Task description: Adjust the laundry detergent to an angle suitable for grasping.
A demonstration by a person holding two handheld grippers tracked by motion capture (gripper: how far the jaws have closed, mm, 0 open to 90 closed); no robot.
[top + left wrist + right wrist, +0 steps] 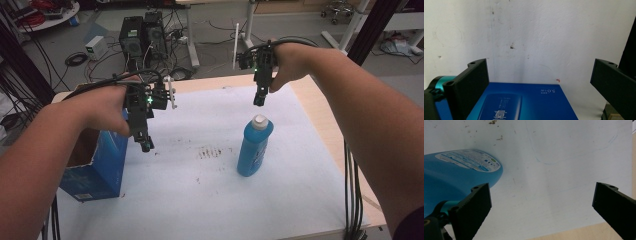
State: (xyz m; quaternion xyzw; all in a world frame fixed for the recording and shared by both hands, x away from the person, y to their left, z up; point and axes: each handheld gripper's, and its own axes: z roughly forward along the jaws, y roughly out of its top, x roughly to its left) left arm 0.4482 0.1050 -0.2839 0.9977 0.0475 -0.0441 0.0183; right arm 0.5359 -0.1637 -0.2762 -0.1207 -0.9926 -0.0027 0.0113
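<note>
While the white-covered counter [300,200] gives you room, the open blue cardboard box [100,165] sits at its left edge under your left gripper [146,146], jaws wide, empty. Tall blue plastic bottle with white cap [254,147] stands upright mid-counter; your right gripper [259,101], also spread, hovers above-behind. Clip the cap and it probably topples.

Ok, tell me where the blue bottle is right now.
In the high view the blue bottle stands upright on the white sheet, right of centre, just below the right gripper and well right of the blue box.
</note>
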